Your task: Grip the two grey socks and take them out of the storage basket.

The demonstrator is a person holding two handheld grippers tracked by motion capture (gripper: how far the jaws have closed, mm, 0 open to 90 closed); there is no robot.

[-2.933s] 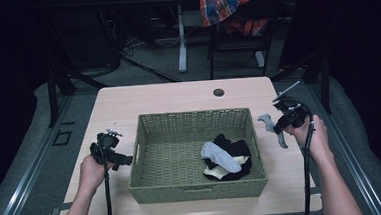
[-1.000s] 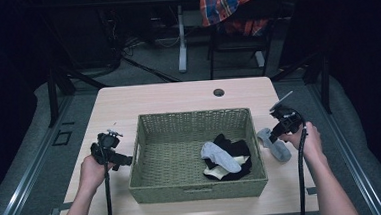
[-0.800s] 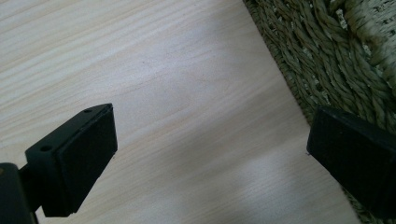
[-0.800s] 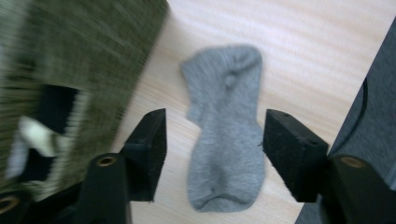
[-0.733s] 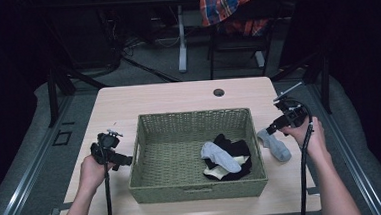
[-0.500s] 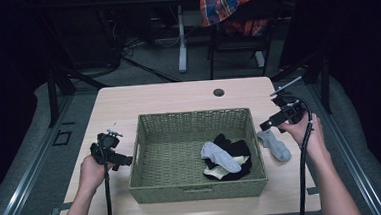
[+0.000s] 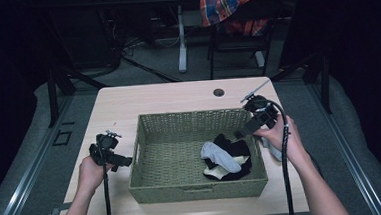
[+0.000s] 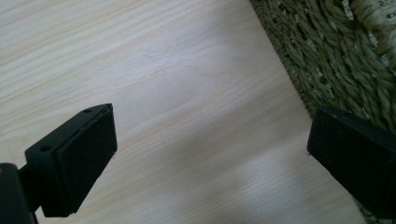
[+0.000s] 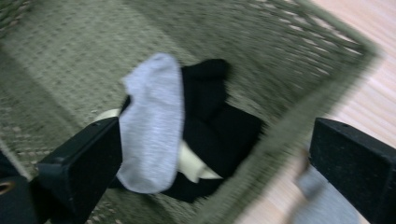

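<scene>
Step in hand: the person is taking socks out of the woven basket (image 7: 198,189) and laying them on the table (image 7: 153,97) at its right edge; the right gripper (image 7: 241,133) is heading over the basket's right rim for another.
Right claw: standing wide and empty, its jaws having just been opening.
Left claw: also wide and empty, the left gripper (image 7: 126,162) waiting just beside the basket's left wall.
Doing it well: I judge the jaws should be dropping on the topmost grey sock (image 9: 154,126), pinching one layer only so the others are not dragged along.
Basket contents: grey sock lying over a black sock (image 9: 219,135), with a pale cream one (image 9: 191,170) underneath, all near the right wall.
Already out: a grey sock on the table (image 7: 272,149), near the right edge, partly hidden by the hand.
</scene>
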